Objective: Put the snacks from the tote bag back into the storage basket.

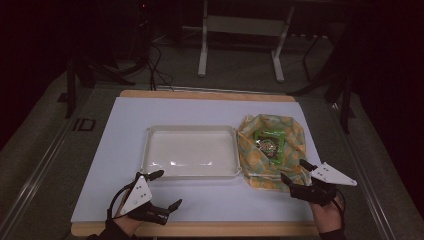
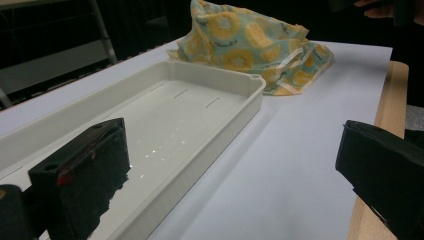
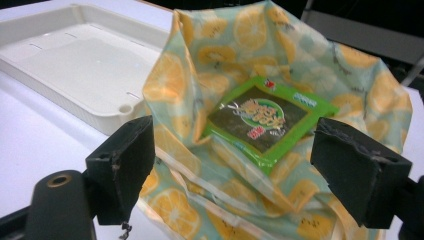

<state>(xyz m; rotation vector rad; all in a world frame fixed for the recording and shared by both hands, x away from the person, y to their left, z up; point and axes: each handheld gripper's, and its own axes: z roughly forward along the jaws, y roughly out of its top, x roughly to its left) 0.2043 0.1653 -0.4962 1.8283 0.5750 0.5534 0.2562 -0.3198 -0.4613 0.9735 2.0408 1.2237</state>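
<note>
Left gripper (image 1: 161,189) at the tabletop's near-left edge, jaws wide, holding nothing. White tray (image 1: 150,150) mid-table, nothing in it. Right gripper (image 1: 296,172) at the near-right, jaws spread, empty, over the lemon-print cloth bag (image 1: 290,135). Green snack packet (image 1: 270,142) lies inside: likely light, crinkly, slippery; pinch an edge.

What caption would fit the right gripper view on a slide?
Open tongs poised over a green snack packet lying in an orange-print cloth bag, white tray beside it.
</note>
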